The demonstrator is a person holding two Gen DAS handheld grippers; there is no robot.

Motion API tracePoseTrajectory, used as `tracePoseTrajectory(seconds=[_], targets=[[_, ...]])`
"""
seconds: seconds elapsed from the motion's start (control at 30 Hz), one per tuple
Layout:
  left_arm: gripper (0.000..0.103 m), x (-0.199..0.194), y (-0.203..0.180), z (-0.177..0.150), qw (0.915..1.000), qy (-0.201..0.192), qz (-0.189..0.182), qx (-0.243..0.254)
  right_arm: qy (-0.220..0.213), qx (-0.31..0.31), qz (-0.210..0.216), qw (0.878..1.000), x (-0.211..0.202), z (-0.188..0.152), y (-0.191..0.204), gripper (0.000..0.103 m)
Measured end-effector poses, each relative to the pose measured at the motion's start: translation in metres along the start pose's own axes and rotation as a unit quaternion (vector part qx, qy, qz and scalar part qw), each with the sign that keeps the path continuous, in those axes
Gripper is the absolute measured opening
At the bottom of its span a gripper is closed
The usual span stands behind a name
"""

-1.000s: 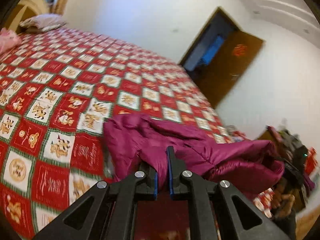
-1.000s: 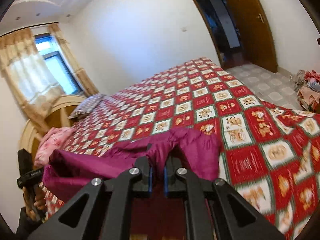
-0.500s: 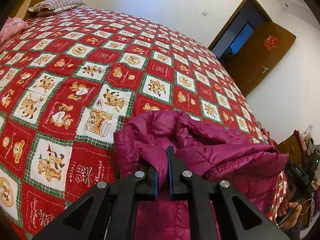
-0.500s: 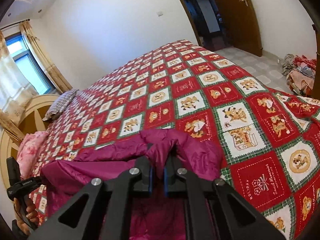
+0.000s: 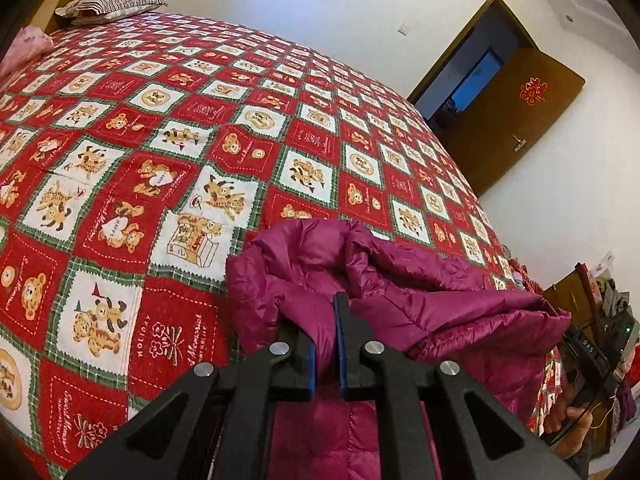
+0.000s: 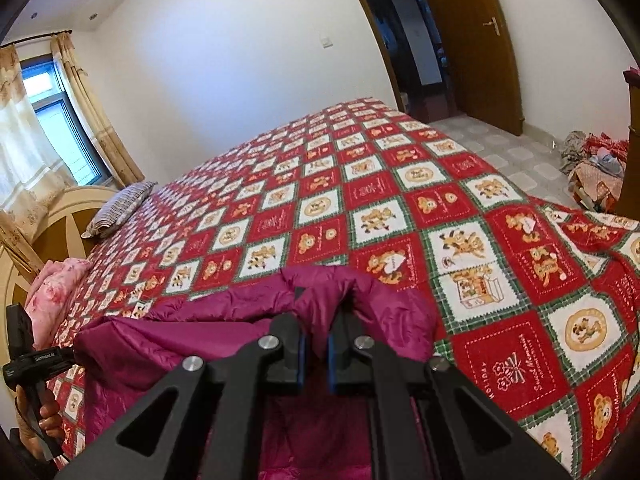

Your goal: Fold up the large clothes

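Both grippers have been coming down toward the bedspread (image 5: 168,184), carrying the magenta puffer jacket (image 5: 400,280) lower.
The left gripper (image 5: 324,344) and right gripper (image 6: 314,354) are each pinching a fold of jacket edge between narrow jaws; the jacket is sagging between them, its bunched fabric resting on the quilt's near corner.

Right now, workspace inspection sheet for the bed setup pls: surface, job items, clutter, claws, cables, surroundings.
Surface: bed under a red patchwork bear quilt.
Job's things: magenta puffer jacket, bunched at the near edge.
Clutter: striped pillow, pink bedding, clothes pile on the floor.
Grippers: left claw and right claw each shut on jacket fabric.
Cables: nothing seen clearly.
Surroundings: open brown door, curtained window, white walls.
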State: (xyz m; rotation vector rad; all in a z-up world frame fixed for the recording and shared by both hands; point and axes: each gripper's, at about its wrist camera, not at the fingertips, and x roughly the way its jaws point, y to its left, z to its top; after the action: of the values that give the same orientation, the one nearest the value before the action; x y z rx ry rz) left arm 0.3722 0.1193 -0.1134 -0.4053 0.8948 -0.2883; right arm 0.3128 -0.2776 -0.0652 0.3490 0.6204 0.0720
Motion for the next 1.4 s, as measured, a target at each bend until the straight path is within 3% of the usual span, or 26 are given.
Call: tracePoseTrajectory(seconds=[0.27,0.77,1.17,1.4], targets=[[0.007,0.012,-0.006,0.019,0.9997,-0.011,0.023,-0.002,-0.009,0.002,-0.012,1.000,0.019,0.016,0.004,0.010],[0.007,0.073,-0.024,0.036,0.9867,-0.027,0.154,0.046,-0.006,-0.026,-0.097,0.995,0.090,0.022,0.012,0.010],[0.007,0.117,-0.023,0.025,0.9794,-0.013,0.189,0.069,0.030,-0.039,-0.140,0.989,0.133,0.001,-0.001,0.010],[0.007,0.138,-0.030,0.017,0.9709,-0.031,0.216,0.100,0.042,-0.030,-0.138,0.989,0.145,-0.005,-0.008,0.010]])
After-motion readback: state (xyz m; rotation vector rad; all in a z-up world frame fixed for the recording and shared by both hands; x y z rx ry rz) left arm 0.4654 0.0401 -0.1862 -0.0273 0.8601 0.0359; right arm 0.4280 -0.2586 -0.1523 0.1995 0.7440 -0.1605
